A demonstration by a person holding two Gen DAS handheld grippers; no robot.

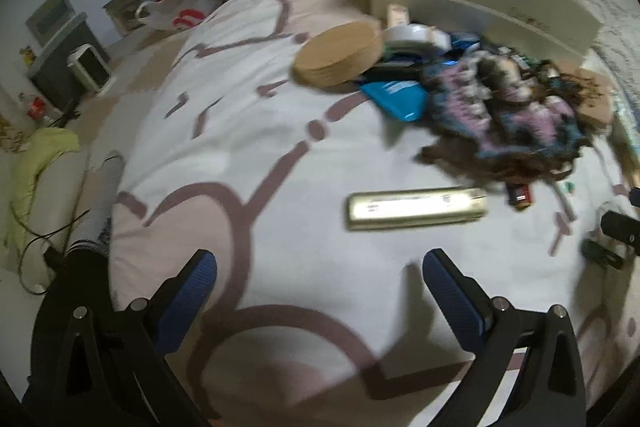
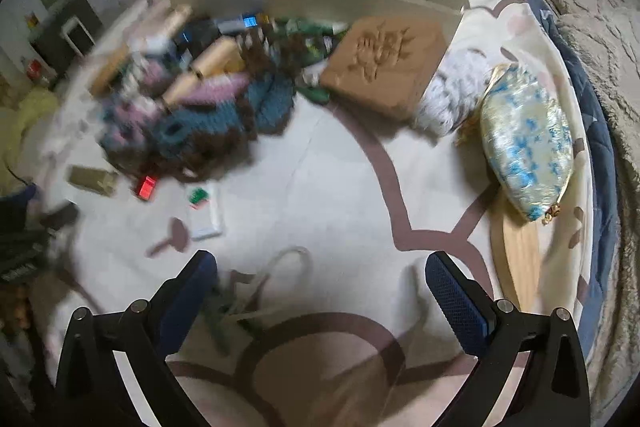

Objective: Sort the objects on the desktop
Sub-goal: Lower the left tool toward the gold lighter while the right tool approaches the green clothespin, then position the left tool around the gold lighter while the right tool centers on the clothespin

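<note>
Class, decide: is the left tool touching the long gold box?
Apart. The left wrist view shows bare cloth between the open left tool and the long gold box.

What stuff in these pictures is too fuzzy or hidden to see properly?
- Left wrist view: the print on the long pale box is smeared by motion blur.
- Left wrist view: things under the purple and blue knitted heap are covered by it.
- Right wrist view: the pile of tubes and boxes is too blurred to name.
- Right wrist view: the wooden board lies partly under the blue patterned pouch.

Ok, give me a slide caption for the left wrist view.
Open left gripper hovering over a patterned cloth, facing a long pale box and cluttered pile.
</note>
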